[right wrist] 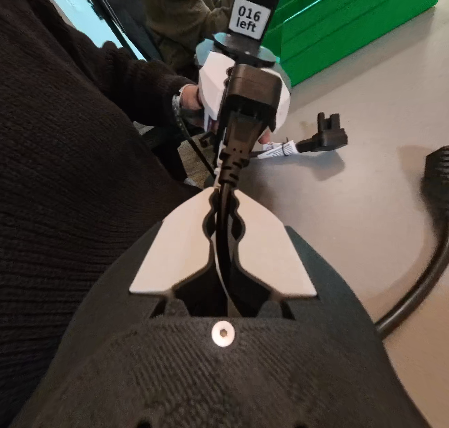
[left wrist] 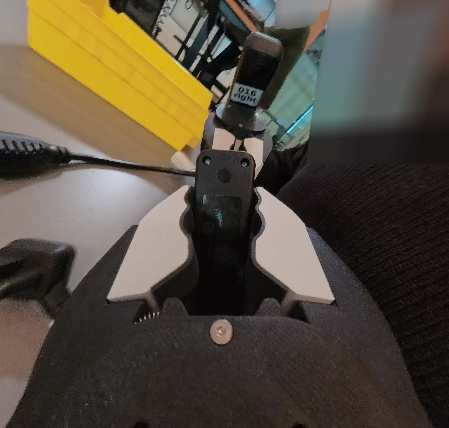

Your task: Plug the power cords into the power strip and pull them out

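Note:
My left gripper (left wrist: pixel 222 193) is shut on a black power strip (left wrist: pixel 224 197), held off the table with its screwed back face toward the camera. My right gripper (right wrist: pixel 223 193) is shut on a black power cord (right wrist: pixel 222 222) just behind its ribbed plug (right wrist: pixel 239 134). The plug's front meets the strip's end (right wrist: pixel 252 88), and no prongs show. The two grippers face each other: the right one shows in the left wrist view (left wrist: pixel 234 144), and the left one's white fingers (right wrist: pixel 213 83) show in the right wrist view.
A second cord's plug (right wrist: pixel 320 137) with a white tag lies on the beige table (right wrist: pixel 340 222). A thick black cable (right wrist: pixel 425 270) curves at the right. Green bins (right wrist: pixel 340 27) and yellow bins (left wrist: pixel 109 64) stand behind. A dark sleeve (right wrist: pixel 73 149) fills the left.

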A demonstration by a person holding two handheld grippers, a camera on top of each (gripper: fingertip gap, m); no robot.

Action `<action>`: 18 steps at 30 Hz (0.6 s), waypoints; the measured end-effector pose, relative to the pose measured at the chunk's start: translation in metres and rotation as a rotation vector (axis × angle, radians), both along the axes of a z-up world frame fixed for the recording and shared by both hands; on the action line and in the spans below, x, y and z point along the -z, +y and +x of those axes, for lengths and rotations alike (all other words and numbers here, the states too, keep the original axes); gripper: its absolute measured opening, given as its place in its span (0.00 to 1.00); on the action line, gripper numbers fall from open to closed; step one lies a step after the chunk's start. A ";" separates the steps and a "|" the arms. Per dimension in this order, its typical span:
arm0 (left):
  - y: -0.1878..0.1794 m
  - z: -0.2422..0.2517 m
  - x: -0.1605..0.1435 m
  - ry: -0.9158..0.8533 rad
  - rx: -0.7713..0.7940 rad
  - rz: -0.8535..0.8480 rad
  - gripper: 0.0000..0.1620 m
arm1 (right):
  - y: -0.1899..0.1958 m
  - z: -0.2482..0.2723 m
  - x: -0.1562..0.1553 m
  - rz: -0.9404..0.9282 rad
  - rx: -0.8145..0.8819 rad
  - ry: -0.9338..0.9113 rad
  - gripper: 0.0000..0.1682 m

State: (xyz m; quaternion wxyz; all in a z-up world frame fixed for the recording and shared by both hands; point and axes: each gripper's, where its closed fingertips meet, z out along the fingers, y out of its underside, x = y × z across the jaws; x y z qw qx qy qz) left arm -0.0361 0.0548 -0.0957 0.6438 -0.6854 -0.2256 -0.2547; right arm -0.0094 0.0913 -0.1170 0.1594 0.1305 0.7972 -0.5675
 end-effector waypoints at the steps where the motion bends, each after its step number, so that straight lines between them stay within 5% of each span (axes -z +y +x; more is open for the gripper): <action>1: 0.000 0.000 0.005 -0.005 -0.013 -0.033 0.29 | 0.001 -0.005 0.004 0.011 0.016 0.004 0.05; 5: 0.001 -0.004 0.007 0.069 -0.073 -0.108 0.29 | 0.004 -0.023 0.010 0.027 0.115 -0.036 0.06; 9: -0.007 -0.006 0.005 -0.103 -0.016 0.041 0.30 | -0.006 0.004 0.000 0.005 -0.016 -0.030 0.06; 18: -0.006 -0.017 0.001 0.007 -0.113 -0.018 0.28 | 0.002 -0.030 -0.001 -0.050 0.134 -0.145 0.05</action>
